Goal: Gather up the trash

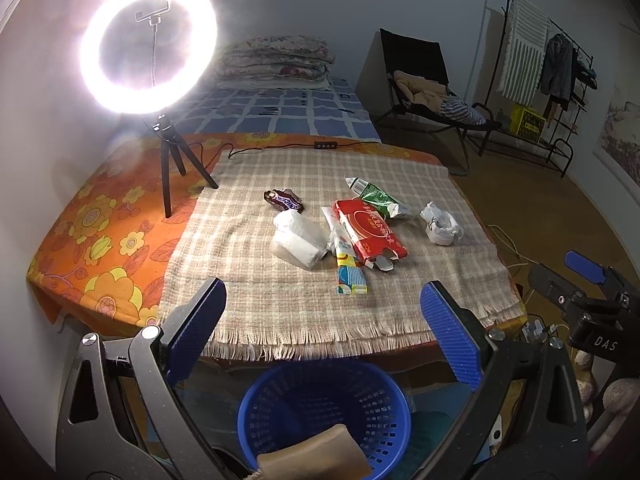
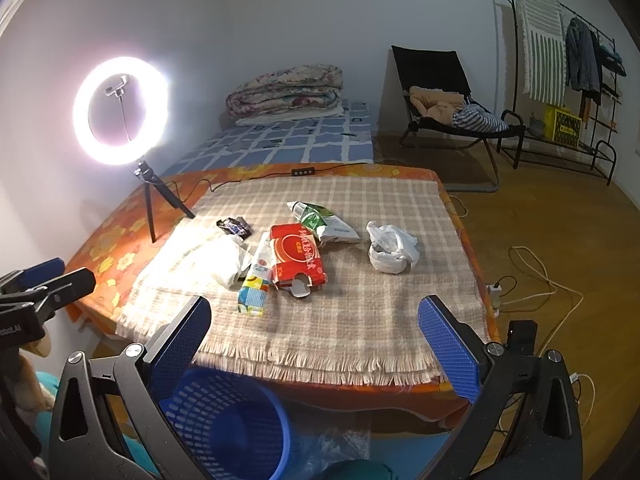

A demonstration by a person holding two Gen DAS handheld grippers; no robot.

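From the left wrist view, we are holding the left tongs spread wide and gripping nothing, above the blue basket that is sitting below the tabletop's near edge. The trash is lying mid-cloth: a red carton, a white wad, a candy wrapper. These are overlapping, so we are risking dragging 2 at once.

From the right wrist view, the right tongs are also gaping wide and carrying nothing. The white plastic bag is sitting apart toward the right edge. It is looking limp, so it could slip. The ring light at the far left corner could be knocked.
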